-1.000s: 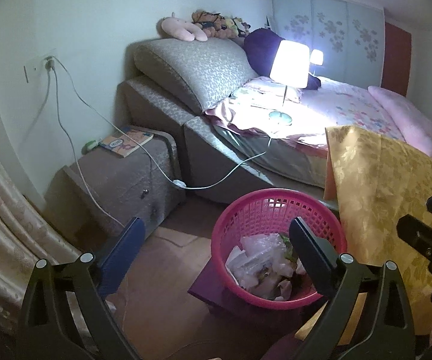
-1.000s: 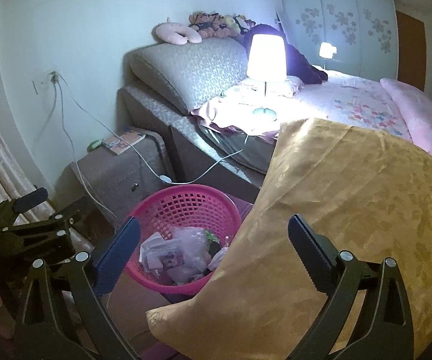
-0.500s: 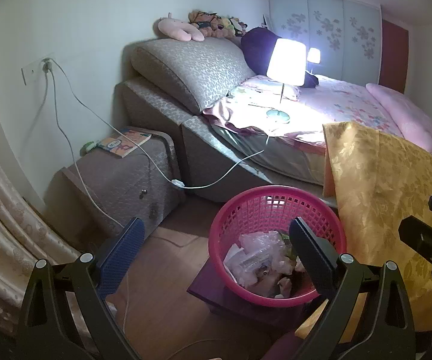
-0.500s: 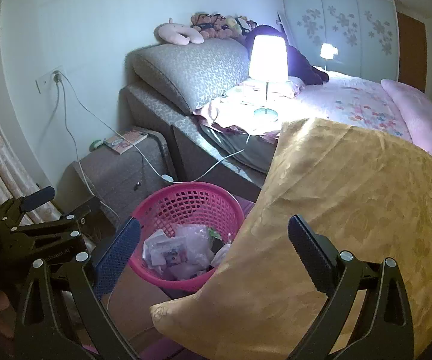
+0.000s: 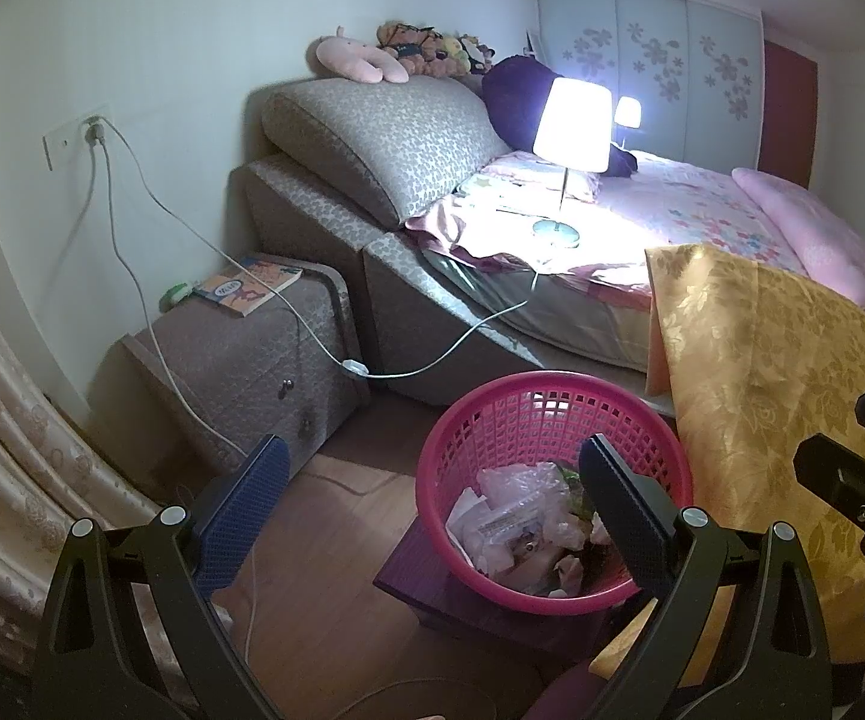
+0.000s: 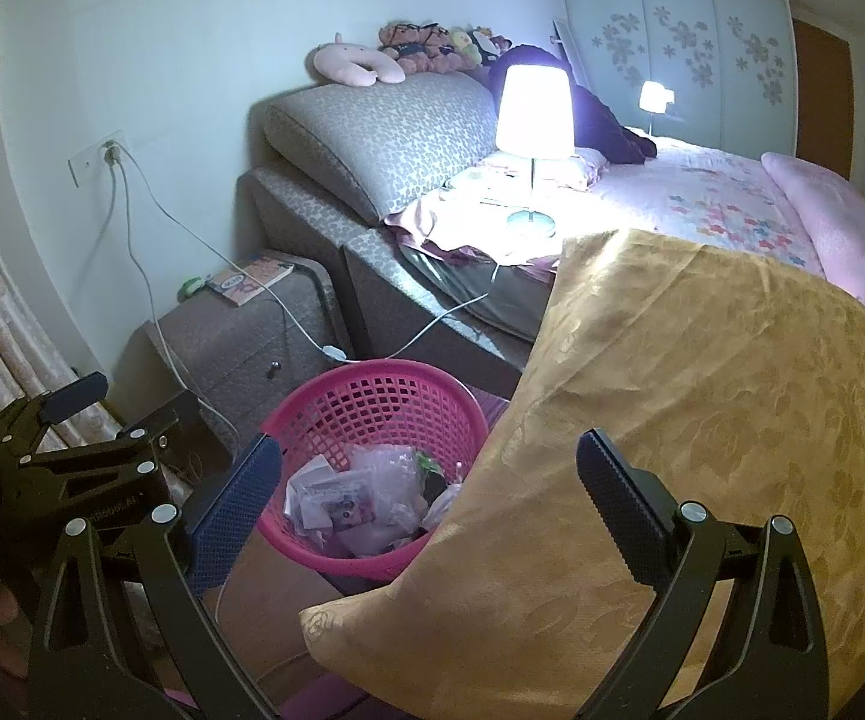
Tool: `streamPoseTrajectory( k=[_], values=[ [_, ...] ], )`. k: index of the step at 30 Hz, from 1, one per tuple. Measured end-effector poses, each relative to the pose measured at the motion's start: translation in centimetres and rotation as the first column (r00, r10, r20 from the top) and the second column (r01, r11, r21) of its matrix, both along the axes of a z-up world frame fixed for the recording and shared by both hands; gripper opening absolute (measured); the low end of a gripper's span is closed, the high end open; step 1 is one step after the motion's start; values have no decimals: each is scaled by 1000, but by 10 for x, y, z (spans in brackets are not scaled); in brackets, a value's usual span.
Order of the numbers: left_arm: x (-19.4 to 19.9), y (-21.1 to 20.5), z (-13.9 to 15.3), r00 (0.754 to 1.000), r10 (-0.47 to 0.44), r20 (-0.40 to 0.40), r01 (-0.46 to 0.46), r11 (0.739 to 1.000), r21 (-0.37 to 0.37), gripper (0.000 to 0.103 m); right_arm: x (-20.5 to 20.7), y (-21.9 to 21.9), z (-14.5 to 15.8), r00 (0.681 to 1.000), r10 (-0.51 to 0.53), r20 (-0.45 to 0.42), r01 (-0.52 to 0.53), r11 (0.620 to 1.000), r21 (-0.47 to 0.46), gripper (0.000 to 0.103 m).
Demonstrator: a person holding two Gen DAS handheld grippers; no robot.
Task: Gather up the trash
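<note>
A pink plastic basket stands on a dark purple stool on the floor beside the bed; it also shows in the right wrist view. Crumpled plastic and paper trash fills its bottom, also seen from the right. My left gripper is open and empty, above and in front of the basket. My right gripper is open and empty, over the basket's right rim and the gold cushion.
A grey bedside cabinet with a book stands left of the basket. White cables hang from a wall socket. A lit lamp stands on the bed. A curtain hangs at the far left.
Both grippers have shifted slightly, so the basket sits a little lower and nearer in both views. Both jaws stay open. Nothing was picked up or dropped.
</note>
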State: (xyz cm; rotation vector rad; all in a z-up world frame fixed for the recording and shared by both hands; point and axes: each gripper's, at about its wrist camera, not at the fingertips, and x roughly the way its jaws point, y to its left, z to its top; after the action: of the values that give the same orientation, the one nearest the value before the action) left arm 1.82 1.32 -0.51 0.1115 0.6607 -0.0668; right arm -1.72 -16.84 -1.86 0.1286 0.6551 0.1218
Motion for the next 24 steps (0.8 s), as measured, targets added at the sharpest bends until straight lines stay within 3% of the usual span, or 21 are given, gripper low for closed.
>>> streamPoseTrajectory(
  k=[24],
  values=[
    [1,-1,-1,1000,-2,0,2,1000,3,93,2,1,-5,1000,2,-8,-2,1000,4,96]
  ],
)
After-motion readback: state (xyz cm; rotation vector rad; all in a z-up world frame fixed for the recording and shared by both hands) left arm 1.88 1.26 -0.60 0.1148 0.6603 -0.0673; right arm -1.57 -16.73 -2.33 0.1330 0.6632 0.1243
